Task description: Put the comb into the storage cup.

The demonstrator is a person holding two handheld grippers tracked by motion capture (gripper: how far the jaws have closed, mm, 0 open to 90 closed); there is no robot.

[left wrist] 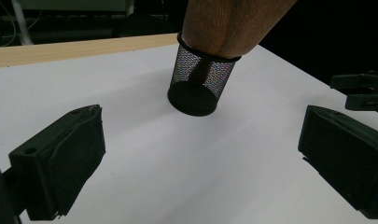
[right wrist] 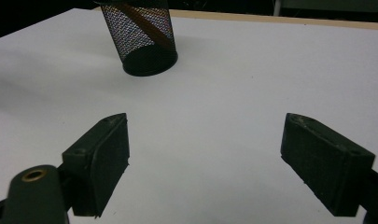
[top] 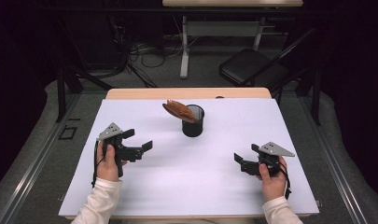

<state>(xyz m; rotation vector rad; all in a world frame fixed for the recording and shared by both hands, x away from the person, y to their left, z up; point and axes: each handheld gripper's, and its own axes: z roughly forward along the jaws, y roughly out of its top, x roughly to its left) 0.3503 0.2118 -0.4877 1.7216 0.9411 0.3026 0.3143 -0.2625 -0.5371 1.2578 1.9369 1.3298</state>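
Note:
A black mesh cup stands upright on the white table cover, slightly behind the middle. A brown wooden piece leans out of it toward the left, its lower end inside the cup. In the left gripper view the mesh cup sits ahead, with the wooden piece rising from it. The right gripper view has the cup at upper left. My left gripper is open at the left of the cup, nothing between its jaws. My right gripper is open at the lower right, also with nothing in it.
The white cover lies over a wooden table whose back edge shows behind the cup. Beyond the table are a dark folding chair, a table leg and cables on the floor. Part of the other gripper shows at the right edge.

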